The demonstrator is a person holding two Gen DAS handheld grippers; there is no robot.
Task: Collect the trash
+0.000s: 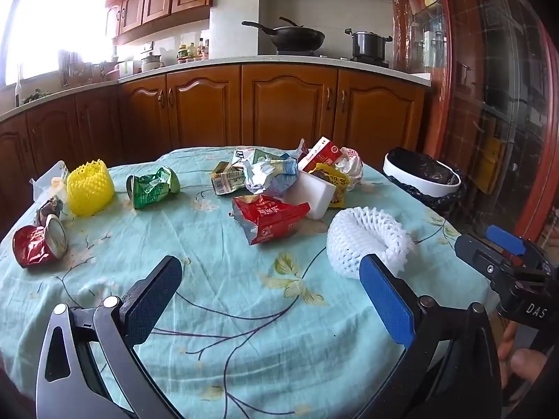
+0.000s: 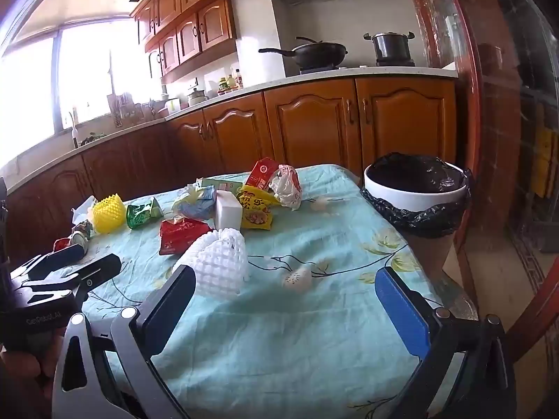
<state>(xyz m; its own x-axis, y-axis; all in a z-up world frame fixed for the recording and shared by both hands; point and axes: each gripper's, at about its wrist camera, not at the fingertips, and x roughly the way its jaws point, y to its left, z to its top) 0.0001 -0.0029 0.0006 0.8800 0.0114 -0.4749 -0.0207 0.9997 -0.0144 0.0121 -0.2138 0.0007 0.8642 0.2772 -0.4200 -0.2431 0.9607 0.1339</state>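
1. A round tabletop point(image 1: 209, 244) draped in a pale turquoise cloth with a printed branch-and-flower pattern is filling both wrist views, in a kitchen with brown wooden cabinets.
2. The left claw point(image 1: 269, 300) is hovering above the near edge of the cloth with its two fingers spread wide apart, gripping nothing.
3. The right claw point(image 2: 290, 307) is likewise hanging over the cloth with its fingers spread wide and nothing between them; in the left view it is showing at the right edge, off the side of the tabletop.
4. A white foam mesh fruit sleeve point(image 1: 367, 241) is lying on the cloth near the front, just beyond the left claw's blue finger pad and close to the right claw's dark finger.
5. A crumpled red snack packet point(image 1: 270, 220) is lying behind the sleeve, and a white rectangular foam block point(image 1: 314, 192) is standing just beside it.
6. A heap of crushed cartons, wrappers and crumpled paper point(image 1: 265, 174) is sitting toward the far side of the cloth.
7. A crushed green can point(image 1: 152, 186), a yellow foam mesh sleeve point(image 1: 89, 185) and a crushed red can point(image 1: 38, 244) are lying along the left side.
8. A white round waste bin lined with a black plastic bag point(image 2: 415, 195) is standing just beside the tabletop's far right edge.
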